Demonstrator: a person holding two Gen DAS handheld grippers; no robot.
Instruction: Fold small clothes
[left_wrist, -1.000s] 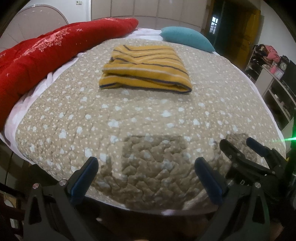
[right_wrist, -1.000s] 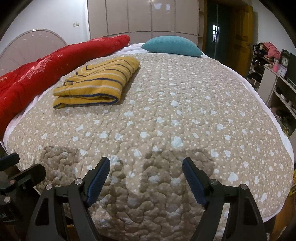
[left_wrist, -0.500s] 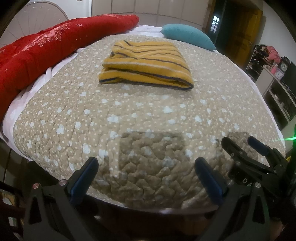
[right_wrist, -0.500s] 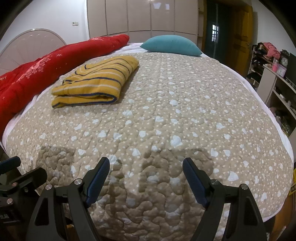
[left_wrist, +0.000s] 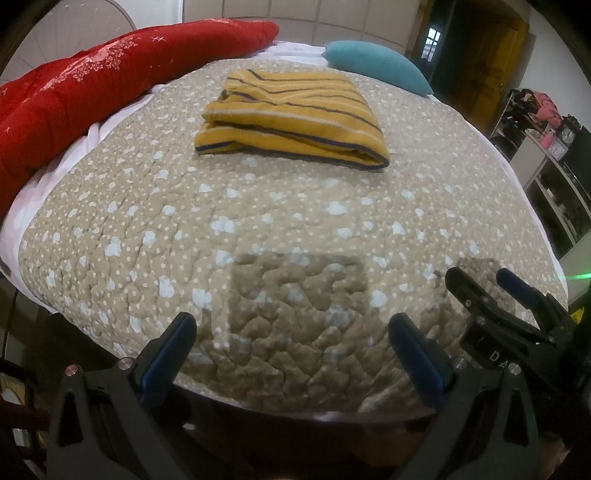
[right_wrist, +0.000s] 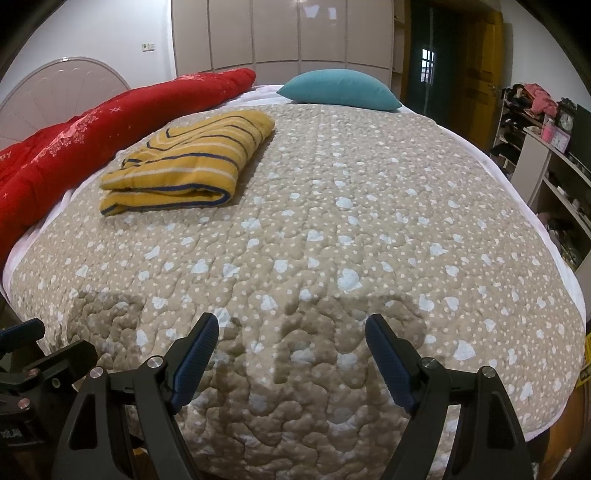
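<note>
At the near edge of the quilted bedspread (right_wrist: 332, 206), both tools are being held low with nothing between their blue pads. The left tool (left_wrist: 295, 350) is being kept wide open, and the right tool (right_wrist: 291, 350) is likewise being kept wide open; in the left wrist view the right tool (left_wrist: 495, 291) is being seen just beside the left one, to its right. Farther up the bedspread, well apart from both tools, the folded yellow striped garment (left_wrist: 291, 122) is being left flat, its long axis being laid across the left tool's line of sight. From the right tool it is being seen ahead and to the left (right_wrist: 188, 162), so the left tool is judged the nearer one. Beyond the garment, a red duvet (left_wrist: 110, 74) and a teal pillow (right_wrist: 340, 90) are being seen. Compared with a second ago, the garment is being shown slightly lower in the left view; the fold is unchanged, and both tools are being kept open as before.
</note>
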